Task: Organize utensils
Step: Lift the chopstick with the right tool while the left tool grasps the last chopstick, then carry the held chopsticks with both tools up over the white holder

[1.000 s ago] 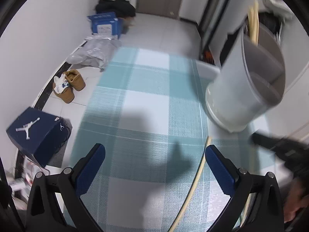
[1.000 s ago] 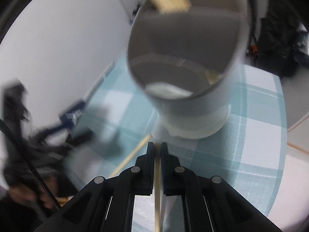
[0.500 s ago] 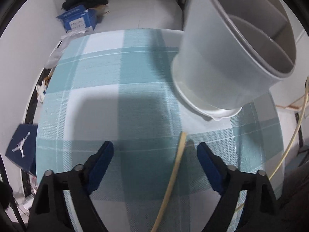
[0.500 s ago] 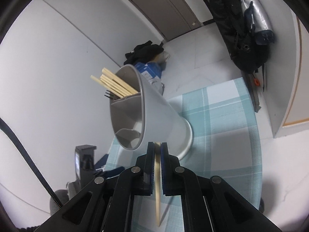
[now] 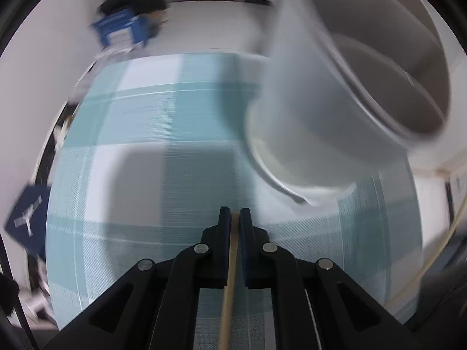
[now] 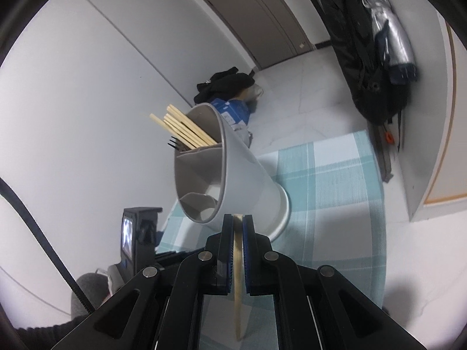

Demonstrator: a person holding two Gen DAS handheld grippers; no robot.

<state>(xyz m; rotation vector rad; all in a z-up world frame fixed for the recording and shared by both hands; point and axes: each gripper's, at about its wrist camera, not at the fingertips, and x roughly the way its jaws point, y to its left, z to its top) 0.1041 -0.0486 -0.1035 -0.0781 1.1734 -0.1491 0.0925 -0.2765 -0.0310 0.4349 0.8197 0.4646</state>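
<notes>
On the teal-and-white checked tablecloth (image 5: 151,175) your left gripper (image 5: 232,218) has just closed on a pale wooden chopstick (image 5: 229,291); your right gripper (image 6: 238,224) clamps another chopstick (image 6: 238,277). Beside them stands the grey divided utensil holder (image 6: 242,175), white tiled floor (image 6: 306,87) beyond.

Blurred by motion in the left wrist view: utensil holder (image 5: 335,110), its rim cut off at the top edge. Behind the holder, blue box (image 5: 122,30) smeared, label unreadable. Chopstick (image 5: 229,285) below the holder cut off at the bottom edge.
</notes>
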